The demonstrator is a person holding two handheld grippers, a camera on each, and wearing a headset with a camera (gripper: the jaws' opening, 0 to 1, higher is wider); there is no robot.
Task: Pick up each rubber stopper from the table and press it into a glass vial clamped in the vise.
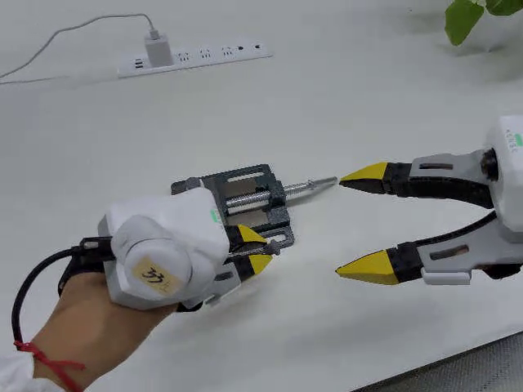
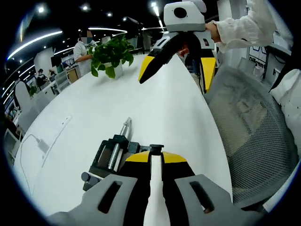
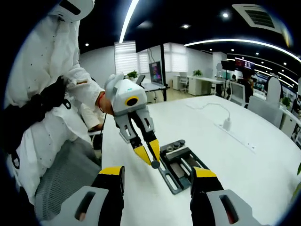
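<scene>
My left hand-held gripper (image 1: 257, 248) is pressed together on a small dark stopper (image 3: 155, 165). I think it is one of the rubber ones. It is right at the corner of the vise (image 1: 249, 189) that is nearest to me. My right hand-held gripper (image 1: 359, 220) is spread wide with nothing in it. It hangs just past the end of the vise's long screw (image 1: 315, 184).

The stopper is tiny and looks light. Rubber is soft and squashy, and it does not slip much, so I think a soft pinch is enough. A hard pinch could squash it or make it pop out. I would hold it by its sides, up near the top, so the bottom end is free to go in.

The vise looks heavy and hard. My left hand-held gripper hides part of it, so I cannot tell if a glass vial sits in it. Glass breaks, so the push should be slow and straight.

Now I count: two hand-held grippers, one vise and one stopper. Far behind the vise on the white table (image 1: 368, 98) lies one power strip (image 1: 204, 55) with one charger (image 1: 158, 47) plugged in. Far to the right of the vise is one green plant (image 1: 467, 15).
</scene>
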